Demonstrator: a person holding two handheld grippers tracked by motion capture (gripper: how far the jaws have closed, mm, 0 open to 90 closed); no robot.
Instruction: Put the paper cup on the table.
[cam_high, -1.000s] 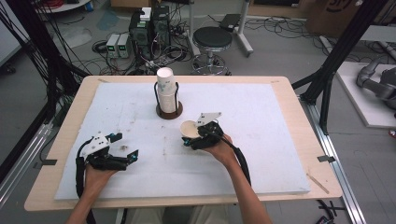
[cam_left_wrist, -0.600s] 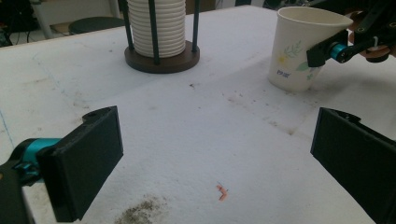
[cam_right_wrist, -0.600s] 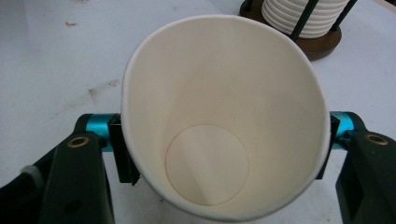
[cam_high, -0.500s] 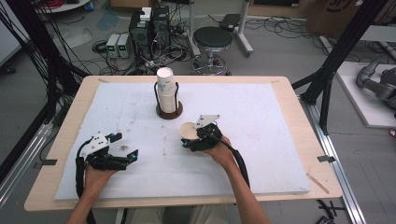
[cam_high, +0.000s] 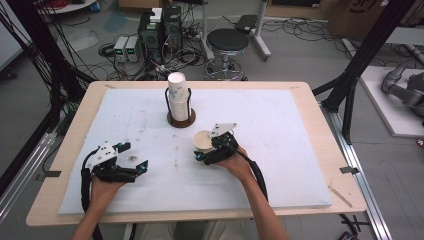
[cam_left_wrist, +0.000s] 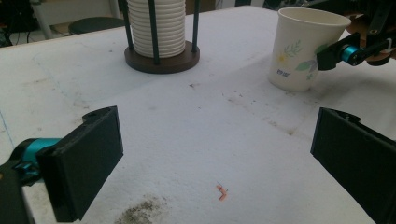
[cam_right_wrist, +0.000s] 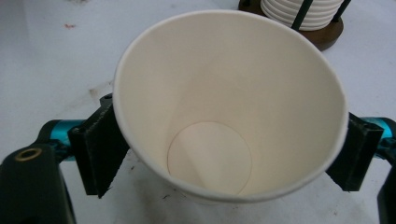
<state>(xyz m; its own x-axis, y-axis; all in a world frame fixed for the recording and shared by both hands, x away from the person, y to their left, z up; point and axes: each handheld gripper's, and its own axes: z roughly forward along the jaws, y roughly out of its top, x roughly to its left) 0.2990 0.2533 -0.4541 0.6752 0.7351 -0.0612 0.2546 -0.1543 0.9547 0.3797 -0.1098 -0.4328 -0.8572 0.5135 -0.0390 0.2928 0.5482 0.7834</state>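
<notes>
From above, the paper cup (cam_high: 203, 140) stands upright on the white mat (cam_high: 300, 150) near the cup rack (cam_high: 180, 102), between the right gripper (cam_high: 212, 150)'s jaws, which have just been opening. The right gripper view looks into its empty inside; the left gripper view shows its leaf print. The left gripper (cam_left_wrist: 215, 154) gapes wide, empty.

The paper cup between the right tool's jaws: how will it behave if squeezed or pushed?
The paper cup looks thin-walled, so a hard squeeze would probably dent it. It is empty and tapers to a narrow base, so probably light and apt to tip or slide on the white mat.
</notes>
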